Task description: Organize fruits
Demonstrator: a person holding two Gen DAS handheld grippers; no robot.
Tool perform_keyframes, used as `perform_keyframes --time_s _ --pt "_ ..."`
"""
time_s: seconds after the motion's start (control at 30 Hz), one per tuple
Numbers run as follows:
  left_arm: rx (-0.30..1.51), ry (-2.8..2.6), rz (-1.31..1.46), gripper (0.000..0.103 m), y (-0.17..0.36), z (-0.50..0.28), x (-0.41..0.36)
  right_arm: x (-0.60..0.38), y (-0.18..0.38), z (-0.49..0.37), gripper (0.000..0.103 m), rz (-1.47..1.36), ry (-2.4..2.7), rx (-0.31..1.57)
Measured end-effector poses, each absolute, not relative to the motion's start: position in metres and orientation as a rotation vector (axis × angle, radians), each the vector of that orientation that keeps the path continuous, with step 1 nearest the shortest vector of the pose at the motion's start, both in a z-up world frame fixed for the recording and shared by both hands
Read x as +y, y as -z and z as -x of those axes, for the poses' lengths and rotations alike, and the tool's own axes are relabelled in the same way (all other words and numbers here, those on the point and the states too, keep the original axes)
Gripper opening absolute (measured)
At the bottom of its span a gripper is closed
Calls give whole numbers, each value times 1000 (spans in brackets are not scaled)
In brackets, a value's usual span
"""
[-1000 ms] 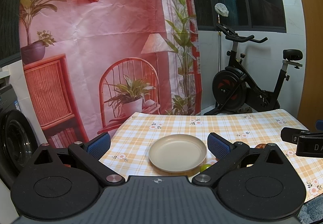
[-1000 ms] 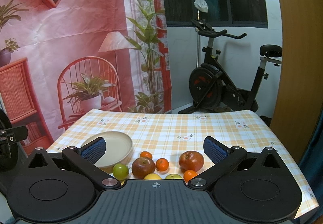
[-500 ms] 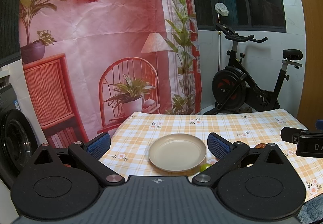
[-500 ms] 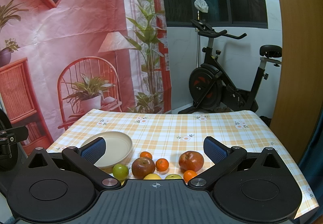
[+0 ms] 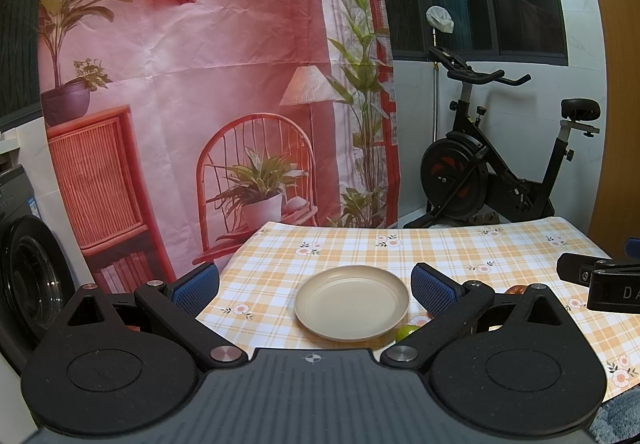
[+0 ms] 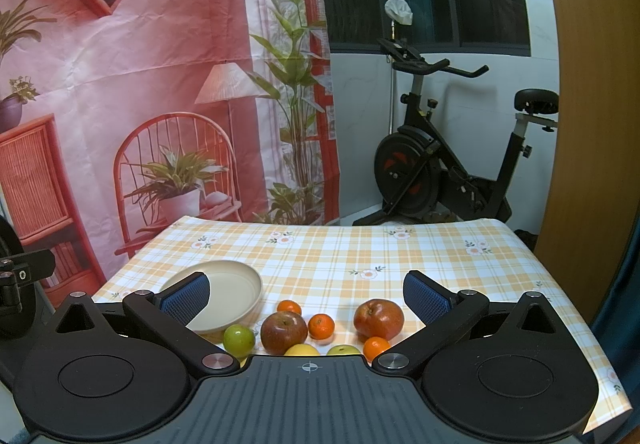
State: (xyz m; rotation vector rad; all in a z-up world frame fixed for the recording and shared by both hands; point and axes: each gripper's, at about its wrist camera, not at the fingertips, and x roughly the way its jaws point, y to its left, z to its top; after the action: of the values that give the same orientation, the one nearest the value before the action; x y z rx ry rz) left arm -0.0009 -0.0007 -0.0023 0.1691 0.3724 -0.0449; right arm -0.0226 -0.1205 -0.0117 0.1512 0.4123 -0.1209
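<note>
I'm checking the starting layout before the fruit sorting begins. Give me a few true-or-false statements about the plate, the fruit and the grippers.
1. The beige plate holds no fruit. True.
2. The right gripper grips a red apple. False: its jaws stand open and hold nothing; both red apples lie on the checked tablecloth.
3. Three small oranges lie among the fruit. True.
4. The green fruit sits on the plate. False: it lies on the cloth beside the rim.
5. The left gripper is open. True.
</note>
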Motion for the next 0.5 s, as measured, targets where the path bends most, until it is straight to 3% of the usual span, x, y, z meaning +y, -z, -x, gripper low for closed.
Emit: perform_keyframes --time_s 0.5 --pt "380 51 -171 103 3 1 -1 -121 13 19 103 -153 121 415"
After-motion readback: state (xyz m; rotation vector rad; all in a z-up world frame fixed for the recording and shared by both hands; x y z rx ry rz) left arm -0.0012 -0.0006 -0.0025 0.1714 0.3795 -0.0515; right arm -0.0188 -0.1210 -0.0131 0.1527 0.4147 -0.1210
